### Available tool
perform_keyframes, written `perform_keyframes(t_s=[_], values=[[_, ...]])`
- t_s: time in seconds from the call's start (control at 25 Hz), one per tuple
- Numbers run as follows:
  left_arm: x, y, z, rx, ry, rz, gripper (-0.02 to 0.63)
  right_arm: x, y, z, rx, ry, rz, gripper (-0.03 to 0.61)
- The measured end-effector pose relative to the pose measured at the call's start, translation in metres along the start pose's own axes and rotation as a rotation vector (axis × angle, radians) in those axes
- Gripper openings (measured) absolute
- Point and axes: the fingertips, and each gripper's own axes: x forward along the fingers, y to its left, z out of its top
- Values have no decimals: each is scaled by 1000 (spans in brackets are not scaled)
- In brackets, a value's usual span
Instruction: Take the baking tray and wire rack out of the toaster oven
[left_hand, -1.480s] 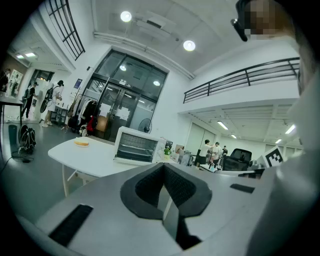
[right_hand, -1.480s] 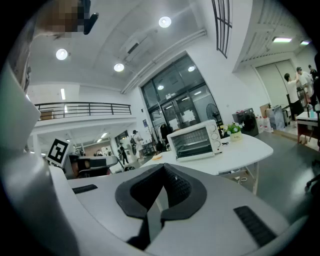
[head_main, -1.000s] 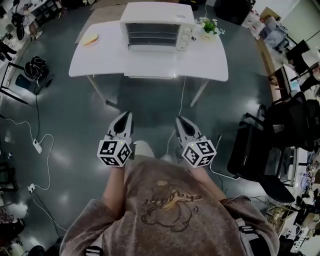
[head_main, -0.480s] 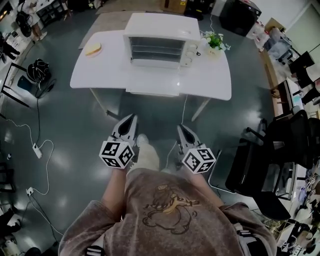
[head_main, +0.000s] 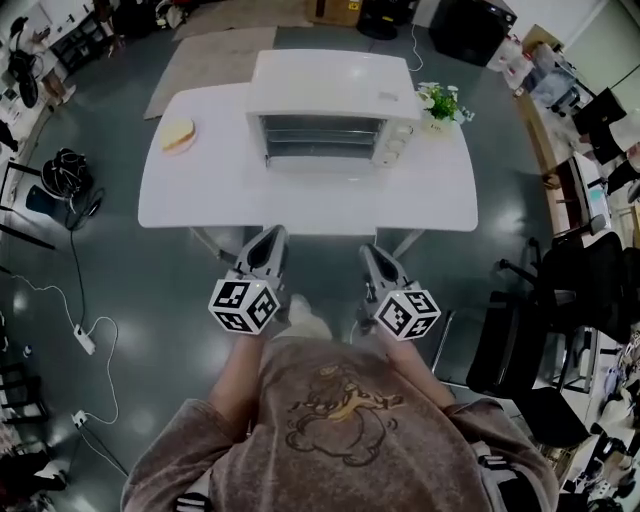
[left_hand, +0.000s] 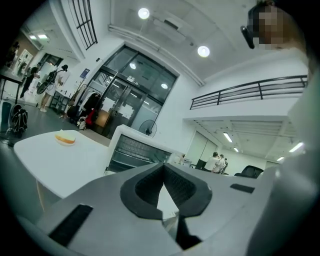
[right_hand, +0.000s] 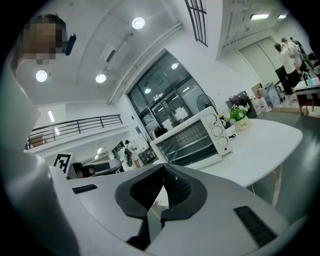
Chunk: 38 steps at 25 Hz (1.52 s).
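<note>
A white toaster oven (head_main: 325, 115) stands at the back middle of a white table (head_main: 200, 195); wire shelves show in its front. It also appears in the left gripper view (left_hand: 131, 150) and the right gripper view (right_hand: 192, 137). The baking tray cannot be told apart inside. My left gripper (head_main: 275, 232) and right gripper (head_main: 372, 250) are held side by side at the table's near edge, pointing at the oven and well short of it. Both are shut with nothing between the jaws, as the left gripper (left_hand: 164, 172) and right gripper (right_hand: 164, 175) views show.
A slice of bread (head_main: 178, 134) lies on the table's left part and a small potted plant (head_main: 441, 103) stands right of the oven. Black chairs (head_main: 560, 300) crowd the right side. Cables (head_main: 80, 290) and a black bag (head_main: 65, 170) lie on the floor at left.
The person has walked towards the table. Both grippers, still shut, now reach its near edge, and the oven sits closer in view.
</note>
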Motion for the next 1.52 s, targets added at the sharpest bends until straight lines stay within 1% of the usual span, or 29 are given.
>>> perform_keyframes(t_s=[0.28,0.4,0.6,0.8,0.96,1.0,1.04,1.12,1.16,1.24,1.28,1.32,1.4,1.44,1.52], values=[[42,41,17,-29,34,-38,5,48,-13,15,16,-32,-61,0],[58,47,19,-55,40,-49,5,61,-22,21,28,-34,-73,0],[85,51,21,-126,37,-71,5,79,-40,29,48,-40,-116,0],[106,57,25,-148,29,-67,5,99,-50,40,77,-53,-100,2],[119,65,28,-198,19,-65,5,114,-59,46,136,-60,-74,5],[122,67,27,-213,18,-63,6,118,-61,47,152,-61,-67,18],[125,69,27,-231,17,-65,22,121,-63,48,168,-60,-58,50],[130,71,25,-278,7,-76,125,129,-67,48,208,-56,-36,115],[132,73,25,-309,-6,-82,144,132,-69,48,236,-59,-24,142],[138,80,24,-397,-40,-84,243,139,-72,50,311,-77,6,206],[140,85,23,-457,-57,-80,268,143,-73,53,354,-94,25,222],[143,89,22,-514,-71,-75,290,146,-74,56,393,-112,43,227],[149,96,16,-590,-79,-70,293,153,-80,57,447,-130,59,230],[153,100,11,-613,-77,-67,293,157,-86,55,463,-127,51,230],[163,109,-1,-649,-72,-50,291,164,-104,45,499,-106,7,230]])
